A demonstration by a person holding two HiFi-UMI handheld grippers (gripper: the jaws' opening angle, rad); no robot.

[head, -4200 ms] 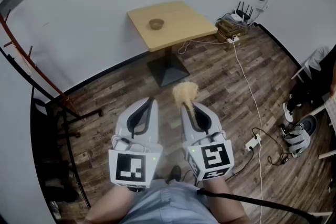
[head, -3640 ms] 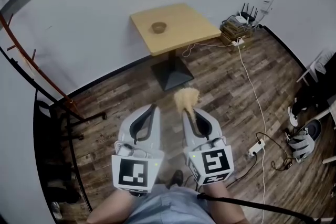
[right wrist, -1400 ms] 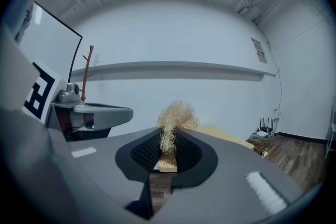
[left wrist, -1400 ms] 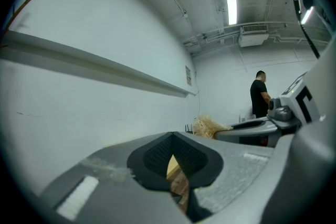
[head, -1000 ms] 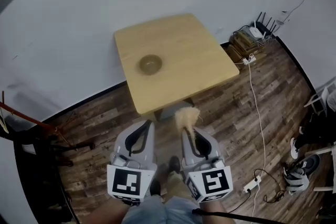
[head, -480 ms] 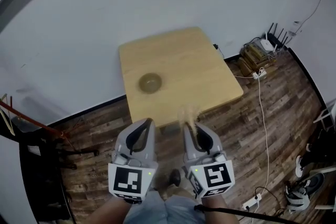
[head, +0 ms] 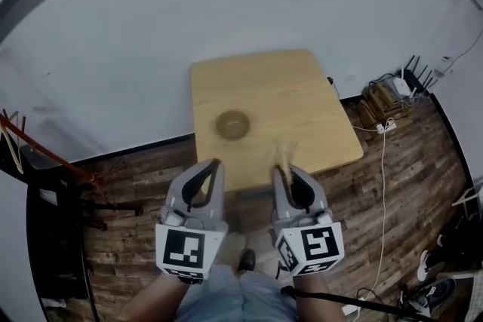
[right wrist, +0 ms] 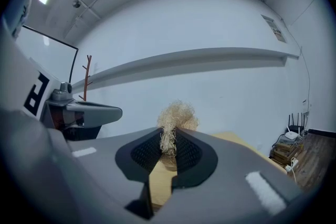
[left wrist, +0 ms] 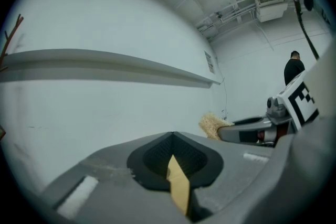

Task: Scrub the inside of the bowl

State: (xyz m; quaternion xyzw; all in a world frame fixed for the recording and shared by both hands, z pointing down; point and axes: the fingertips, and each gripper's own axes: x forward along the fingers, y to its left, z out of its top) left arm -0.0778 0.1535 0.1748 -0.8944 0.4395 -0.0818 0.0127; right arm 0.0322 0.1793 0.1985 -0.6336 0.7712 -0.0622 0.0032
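Note:
A small brown bowl (head: 232,124) sits on the left half of a square wooden table (head: 302,109) by the white wall. Both grippers hang side by side over the floor at the table's near edge, short of the bowl. My left gripper (head: 212,165) (left wrist: 172,136) is shut with nothing in it. My right gripper (head: 286,171) (right wrist: 170,137) is shut on a tuft of pale fibrous scrubber (head: 283,154) (right wrist: 176,115), which sticks up past the tips. The scrubber (left wrist: 210,124) also shows in the left gripper view.
A dark coat stand (head: 53,162) is on the left floor. Cables, a power strip and a router on boxes (head: 392,96) lie to the right of the table. A person (left wrist: 294,68) stands far off in the left gripper view. Wooden floor lies below.
The table and bowl have come closer, and now lie just ahead of the gripper tips. Both grippers keep the same pose, the right still holding the scrubber.

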